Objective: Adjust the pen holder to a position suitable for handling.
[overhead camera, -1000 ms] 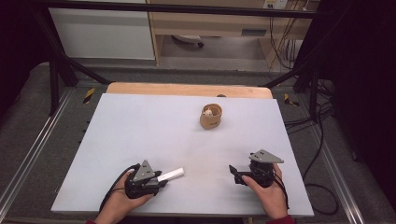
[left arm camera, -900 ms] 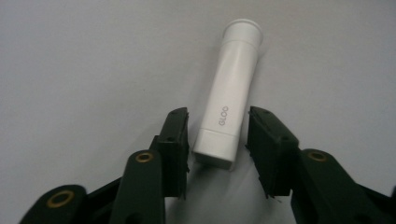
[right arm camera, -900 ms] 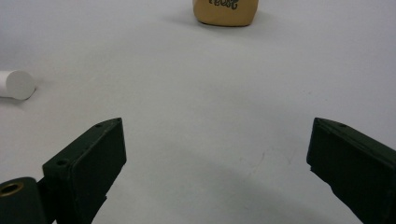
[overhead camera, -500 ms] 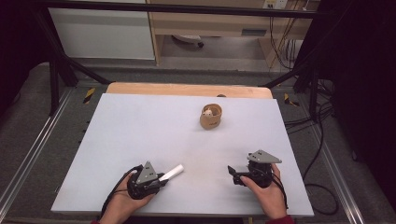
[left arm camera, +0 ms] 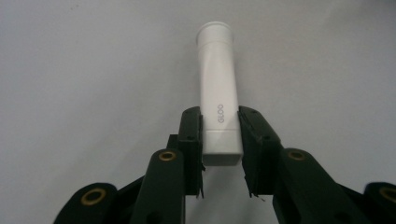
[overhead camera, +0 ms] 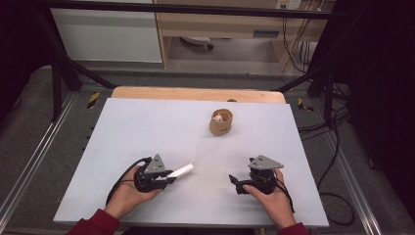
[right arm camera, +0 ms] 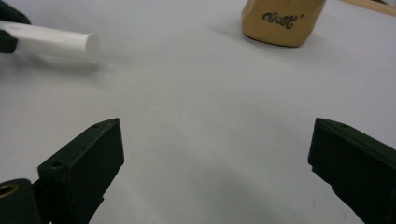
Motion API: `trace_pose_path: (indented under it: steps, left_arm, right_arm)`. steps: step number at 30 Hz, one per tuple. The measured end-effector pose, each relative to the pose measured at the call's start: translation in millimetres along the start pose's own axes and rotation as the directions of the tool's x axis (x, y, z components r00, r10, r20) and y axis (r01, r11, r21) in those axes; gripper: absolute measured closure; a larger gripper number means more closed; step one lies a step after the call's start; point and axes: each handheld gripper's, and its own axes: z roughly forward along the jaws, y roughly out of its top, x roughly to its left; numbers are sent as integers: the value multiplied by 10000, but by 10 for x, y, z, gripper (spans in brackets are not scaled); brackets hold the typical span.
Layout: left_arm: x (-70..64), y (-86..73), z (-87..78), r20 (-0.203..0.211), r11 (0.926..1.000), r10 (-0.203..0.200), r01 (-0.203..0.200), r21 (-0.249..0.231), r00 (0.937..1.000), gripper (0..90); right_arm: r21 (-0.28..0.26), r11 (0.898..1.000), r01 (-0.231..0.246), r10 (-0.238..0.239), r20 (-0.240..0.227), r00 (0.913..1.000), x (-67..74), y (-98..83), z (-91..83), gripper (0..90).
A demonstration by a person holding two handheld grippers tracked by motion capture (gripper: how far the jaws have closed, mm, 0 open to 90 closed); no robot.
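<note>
The left gripper (left arm camera: pixel 221 140) has its two black jaws pressed against the flat sides of a white glue stick (left arm camera: pixel 217 98), near its squared bottom end, so the round cap end juts out ahead of the jaws. Gripping it low and by the flat faces likely keeps the tube from rolling or twisting and leaves most of its length free to go somewhere. In the high view the left gripper (overhead camera: pixel 169 177) sits near the front edge of the table (overhead camera: pixel 147 122), and the glue stick (overhead camera: pixel 180 171) points toward the middle of the table, cap end forward. A soft shadow under the tube in the right gripper view suggests that it is just clear of the surface, though the gap is too slight to be sure of.

The right gripper (overhead camera: pixel 236 182) rests at the person's other hand, well apart from the left one, with its jaws spread wide and nothing between them. It faces the middle of the table, probably waiting its turn.

Farther back, right of centre, stands a small tan cup (overhead camera: pixel 221 122) with something pale and round inside; what that object is cannot be told. The cup (right arm camera: pixel 280 21) bears dark lettering on its side. As the one container on the table, open at the top, it looks like the likely place for the glue stick to go, and the tube's cap end already points roughly that way.
</note>
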Motion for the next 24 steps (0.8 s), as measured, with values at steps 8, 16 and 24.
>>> trace_pose_path:
  steps: [8, 16, 24]
  left_arm:
    - [143, 252, 19, 233, 9992, 284, -290, 284, 9993, 713]
    - [192, 423, -30, 80, 9990, 363, -365, 240, 9993, 713]
    - [194, 465, -31, 181, 9995, 239, -242, 189, 9996, 713]
  right_arm:
    - [61, 9965, 832, -830, -298, 9961, 99, 102, 159, 40]
    - [-411, 9947, 938, -966, -727, 9927, 276, 245, 243, 45]
    - [-563, 9790, 1957, -1987, -524, 9787, 454, 364, 302, 56]
